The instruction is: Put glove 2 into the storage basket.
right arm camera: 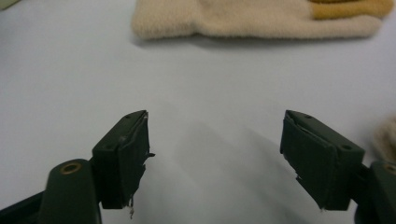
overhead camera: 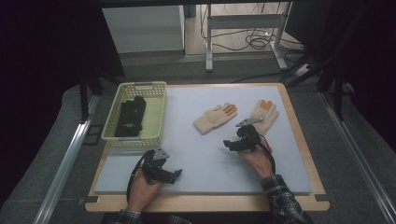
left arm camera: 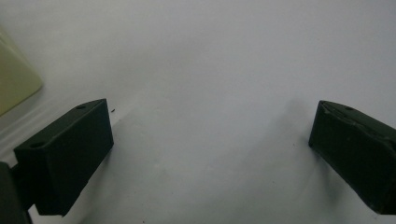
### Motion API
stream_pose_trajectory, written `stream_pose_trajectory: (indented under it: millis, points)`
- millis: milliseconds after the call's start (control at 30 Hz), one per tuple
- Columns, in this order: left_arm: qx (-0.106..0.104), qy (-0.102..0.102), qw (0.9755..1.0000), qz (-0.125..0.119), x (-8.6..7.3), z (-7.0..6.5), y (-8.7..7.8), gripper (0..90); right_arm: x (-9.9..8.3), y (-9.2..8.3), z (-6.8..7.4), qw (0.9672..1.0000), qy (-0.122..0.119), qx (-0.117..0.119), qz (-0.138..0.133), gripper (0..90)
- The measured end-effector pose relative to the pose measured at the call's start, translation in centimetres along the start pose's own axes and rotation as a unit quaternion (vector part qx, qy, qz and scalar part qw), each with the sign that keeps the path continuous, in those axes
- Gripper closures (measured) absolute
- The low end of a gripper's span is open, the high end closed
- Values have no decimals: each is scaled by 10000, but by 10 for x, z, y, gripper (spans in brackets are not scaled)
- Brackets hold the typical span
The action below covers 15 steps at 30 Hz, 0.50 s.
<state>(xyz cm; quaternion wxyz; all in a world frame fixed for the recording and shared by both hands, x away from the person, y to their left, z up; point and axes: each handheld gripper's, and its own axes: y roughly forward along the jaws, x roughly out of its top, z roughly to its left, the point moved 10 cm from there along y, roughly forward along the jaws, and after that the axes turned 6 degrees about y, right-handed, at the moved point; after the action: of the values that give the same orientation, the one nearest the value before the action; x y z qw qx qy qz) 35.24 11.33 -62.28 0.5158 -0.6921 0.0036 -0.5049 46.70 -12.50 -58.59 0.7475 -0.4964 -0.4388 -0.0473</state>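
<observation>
Two cream gloves with orange fingertips lie on the pale mat: one mid-table, the other to its right. My right gripper hovers just in front of them, open, with bare mat between its jaws; the nearer glove lies beyond the fingertips, and a bit of the other glove shows at the right edge of the right gripper view. At the mat's front left, my left gripper is held wide open over bare mat.
A pale green basket stands at the mat's back left and holds dark gloves. The wooden table edge frames the mat. Beyond the table are metal frame legs and cables on the floor.
</observation>
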Motion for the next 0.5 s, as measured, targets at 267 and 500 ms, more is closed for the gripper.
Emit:
stream_pose_trajectory:
  millis: [267,500]
  points:
    - [-5,0,10000,2,0,0,0,1,24,14,11,9999,-129,22,13,344]
    - [0,-3,10000,-5,0,0,0,1,48,33,13,9998,-175,-108,-3,354]
